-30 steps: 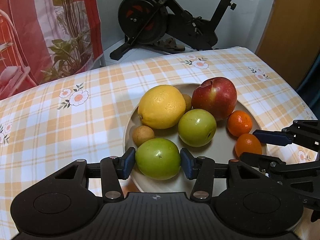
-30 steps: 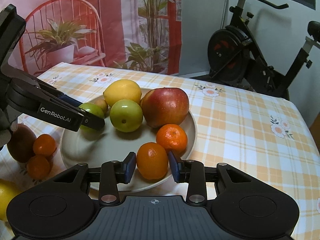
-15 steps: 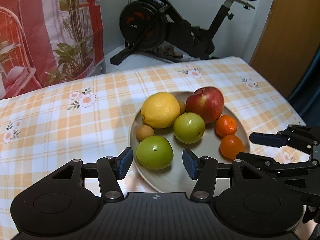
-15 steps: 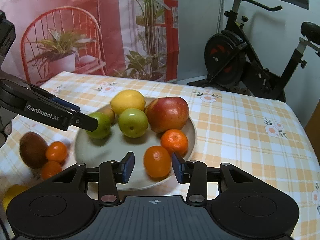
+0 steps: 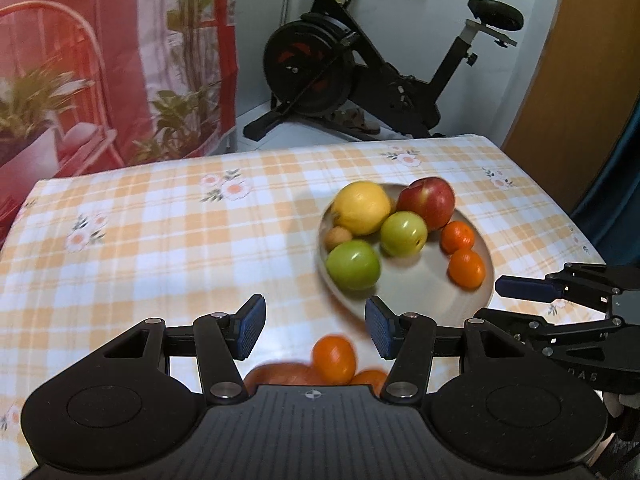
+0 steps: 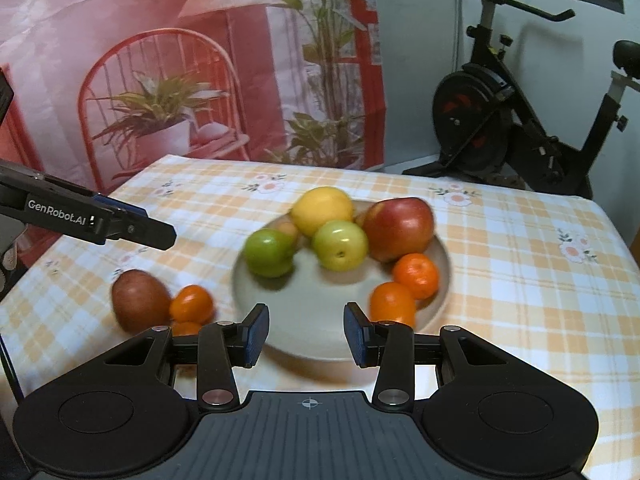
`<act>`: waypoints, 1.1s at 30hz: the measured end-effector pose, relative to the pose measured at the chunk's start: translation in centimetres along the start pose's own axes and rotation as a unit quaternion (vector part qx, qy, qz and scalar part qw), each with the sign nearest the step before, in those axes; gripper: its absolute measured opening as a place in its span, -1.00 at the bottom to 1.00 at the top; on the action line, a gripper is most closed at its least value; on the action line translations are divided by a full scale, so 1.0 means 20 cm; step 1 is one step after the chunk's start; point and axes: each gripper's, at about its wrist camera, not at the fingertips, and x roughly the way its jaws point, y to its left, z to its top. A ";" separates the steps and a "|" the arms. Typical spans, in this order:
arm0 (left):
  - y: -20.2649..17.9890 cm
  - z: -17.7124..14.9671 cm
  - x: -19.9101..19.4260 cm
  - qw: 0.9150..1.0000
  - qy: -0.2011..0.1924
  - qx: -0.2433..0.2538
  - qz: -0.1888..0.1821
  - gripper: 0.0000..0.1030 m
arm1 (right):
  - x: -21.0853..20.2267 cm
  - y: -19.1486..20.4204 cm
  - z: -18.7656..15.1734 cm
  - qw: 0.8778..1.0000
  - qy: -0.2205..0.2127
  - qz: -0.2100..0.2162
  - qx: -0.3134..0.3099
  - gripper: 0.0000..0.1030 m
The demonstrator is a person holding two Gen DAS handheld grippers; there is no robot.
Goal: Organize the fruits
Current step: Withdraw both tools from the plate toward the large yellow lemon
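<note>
Both claws are empty with their pads spread apart: the left claw hangs above the checked desk just short of the plate, and the right claw hovers over the plate's near rim. On the plate lie a lemon, a red apple, 2 green apples, 2 mandarins and a small tan fruit, crowded toward the far side and mostly touching one another. Off the plate, on the desk to its left in the right wrist view, sit a brown kiwi-like fruit and a mandarin, with another orange fruit partly hidden behind the claw. The main risk, as I judge it, is rolling: every piece is round and smooth, and the plate is shallow, so a pad that nudges the near green apple or the near mandarin could send it over the rim and across the cloth. A loose piece gripped off-centre could squirt out sideways. Setting another fruit into the crowded far side could knock its neighbours loose, so the bare near part of the plate looks safer. The 2 claws are also close together by the plate's edge, and a reach by both at once could make them collide. The blur in both views makes exact gaps hard to read.
</note>
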 end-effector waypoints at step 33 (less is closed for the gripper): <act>0.11 -0.35 -0.16 0.999 0.016 -0.040 -0.026 0.12 | -0.05 0.34 -0.12 0.996 0.051 0.060 -0.035 -0.17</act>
